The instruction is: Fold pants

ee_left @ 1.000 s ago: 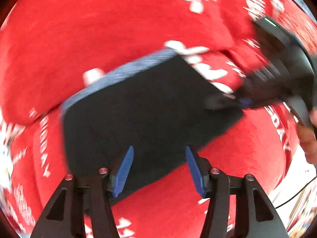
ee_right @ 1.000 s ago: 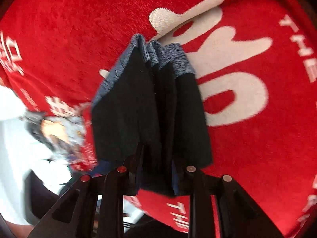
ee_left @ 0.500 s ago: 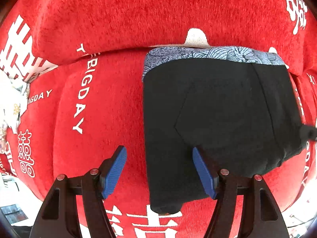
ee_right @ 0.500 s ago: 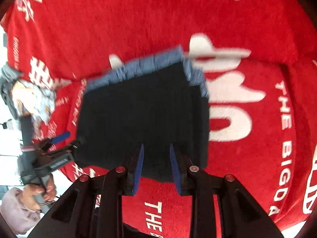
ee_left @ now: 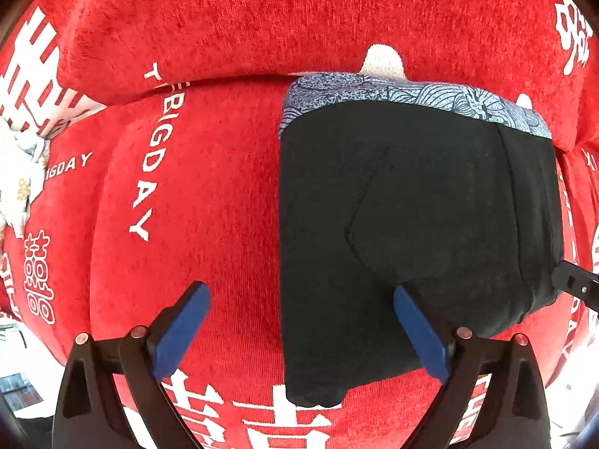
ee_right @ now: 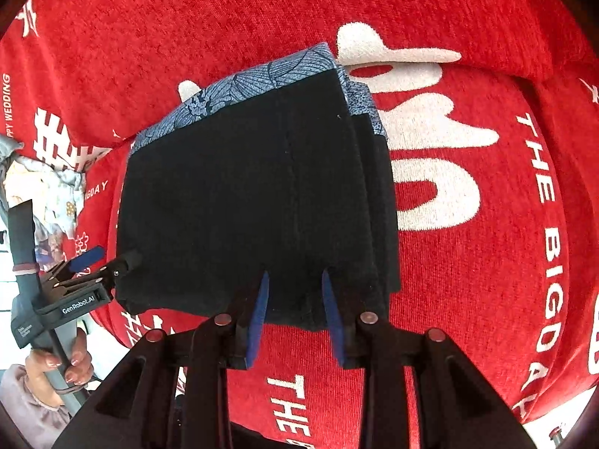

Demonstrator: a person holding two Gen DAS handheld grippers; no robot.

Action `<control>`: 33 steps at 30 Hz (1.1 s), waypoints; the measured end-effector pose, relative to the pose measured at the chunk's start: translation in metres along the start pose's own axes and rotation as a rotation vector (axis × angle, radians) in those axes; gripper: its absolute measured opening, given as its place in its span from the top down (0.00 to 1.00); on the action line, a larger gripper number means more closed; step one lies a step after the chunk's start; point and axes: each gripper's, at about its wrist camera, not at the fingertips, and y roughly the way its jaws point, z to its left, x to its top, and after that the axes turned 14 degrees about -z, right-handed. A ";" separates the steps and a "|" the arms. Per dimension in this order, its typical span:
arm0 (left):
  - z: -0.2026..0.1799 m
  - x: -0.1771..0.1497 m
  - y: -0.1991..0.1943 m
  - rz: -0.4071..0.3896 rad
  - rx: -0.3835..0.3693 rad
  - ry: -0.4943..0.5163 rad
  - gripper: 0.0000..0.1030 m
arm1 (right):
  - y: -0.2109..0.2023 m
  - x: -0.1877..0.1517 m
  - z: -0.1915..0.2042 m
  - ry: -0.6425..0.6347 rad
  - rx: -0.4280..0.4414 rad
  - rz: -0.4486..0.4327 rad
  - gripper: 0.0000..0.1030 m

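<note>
The folded black pants (ee_left: 419, 224) with a blue patterned waistband (ee_left: 411, 93) lie flat on the red printed cushion (ee_left: 209, 205). My left gripper (ee_left: 301, 333) points straight down over their near left corner. Its jaws are opening wide and the blue pads (ee_left: 183, 329) touch no cloth. In the right wrist view the pants (ee_right: 243, 194) show stacked layers along their right side. My right gripper (ee_right: 295, 310) hovers over their near edge with a narrow gap between its pads, and nothing is pinched. The left gripper (ee_right: 108, 258) shows at the pants' left corner, held by a hand (ee_right: 63, 366).
The cushion's red backrest (ee_left: 262, 18) rises behind the waistband. A crumpled pale cloth (ee_left: 22, 172) lies at the cushion's left end, also seen as the pale cloth (ee_right: 48, 194). White floor shows past the cushion's near edge. A part of the right gripper (ee_left: 572, 284) reaches in at the right.
The right gripper let go of the bunched pants, which now lie flat. The left gripper moved to their left corner and its jaws widened.
</note>
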 end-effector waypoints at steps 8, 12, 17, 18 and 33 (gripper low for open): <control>0.002 0.003 0.007 0.007 -0.004 0.003 0.04 | 0.004 0.003 0.002 -0.001 0.023 0.013 0.61; 0.000 0.004 0.007 0.009 -0.007 0.010 0.04 | 0.005 0.004 0.003 -0.001 0.034 0.017 0.57; 0.001 0.007 0.007 0.018 -0.027 -0.003 0.04 | 0.001 0.009 0.004 0.012 0.048 0.010 0.57; 0.002 0.008 0.007 0.020 -0.036 -0.008 0.04 | -0.001 0.010 0.002 0.016 0.050 0.006 0.54; 0.032 0.026 0.051 0.104 -0.410 -0.148 0.04 | 0.024 0.033 -0.070 0.212 0.217 0.060 0.28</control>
